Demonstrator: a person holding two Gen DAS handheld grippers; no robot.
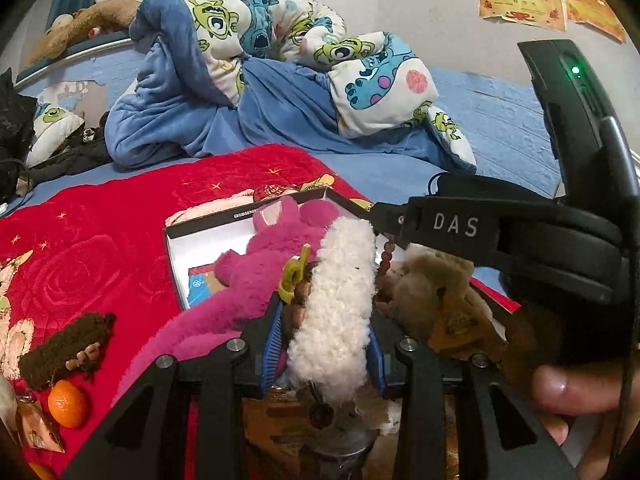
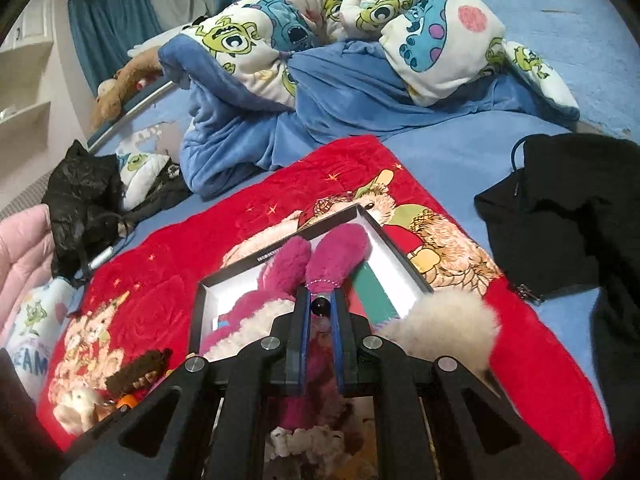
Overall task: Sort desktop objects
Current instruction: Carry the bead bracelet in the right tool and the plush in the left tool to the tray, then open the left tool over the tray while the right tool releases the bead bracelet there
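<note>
In the left wrist view my left gripper [image 1: 326, 314] is shut on a cream fluffy plush strip [image 1: 340, 280] that stands up between its blue pads. Behind it, a pink plush toy [image 1: 256, 276] lies in a white-lined box [image 1: 172, 240] on the red blanket. My right gripper [image 1: 380, 218] reaches in from the right, with a short bead chain [image 1: 386, 256] hanging at its tip. In the right wrist view that gripper [image 2: 322, 294] is shut on the bead chain [image 2: 325, 281], over the pink plush [image 2: 340, 248] in the box [image 2: 198, 300].
A beige fluffy toy [image 1: 432, 292] lies right of the box. A brown fuzzy piece [image 1: 64, 348] and a mandarin [image 1: 68, 404] sit on the red blanket [image 1: 100, 240] at left. A rumpled cartoon duvet [image 2: 320, 40] lies behind, and black clothing [image 2: 560, 220] at right.
</note>
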